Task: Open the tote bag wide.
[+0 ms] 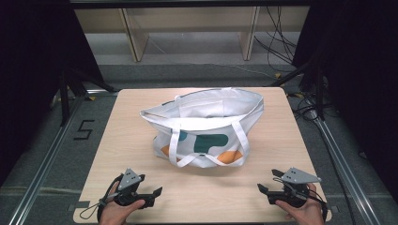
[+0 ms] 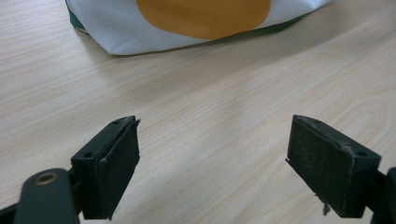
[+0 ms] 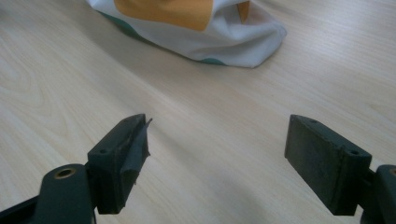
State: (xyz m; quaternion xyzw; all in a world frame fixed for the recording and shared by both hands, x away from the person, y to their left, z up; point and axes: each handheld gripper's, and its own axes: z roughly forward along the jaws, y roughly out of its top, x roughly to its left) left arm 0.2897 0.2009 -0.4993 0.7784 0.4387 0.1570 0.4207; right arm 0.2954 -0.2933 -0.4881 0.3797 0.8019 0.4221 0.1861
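Item one: white tote bag (image 1: 206, 126), cloth, printed with dark green and orange shapes. It stands near the middle of the tabletop (image 1: 117, 140), mouth open and facing up, its sides slumped and creased. Two white strap handles hang down the near face, and their loops rest on the wood in front of the bag. In the left gripper view its lower edge shows as white cloth with a large orange patch (image 2: 201, 18); in the right gripper view a rounded white corner with orange and a green rim (image 3: 210, 32).

Item two: left claw (image 1: 151, 197), black, held in a hand (image 1: 115, 213) at the near left edge of the tabletop. Jaws stand wide apart with only bare wood between them. It points inward along the near edge and lies well apart from the bag.

Item three: right claw (image 1: 264, 193), black, topped by a grey three-cornered plate, held in a hand (image 1: 305, 211) at the near right edge. Jaws likewise spread wide, gripping nothing. It also lies well apart from the bag.

Item four: tabletop, pale wood grain, rounded corners, set on a grey floor (image 1: 47, 140) marked with a black figure five (image 1: 84, 130). Light wooden shelving (image 1: 187, 28) stands behind.
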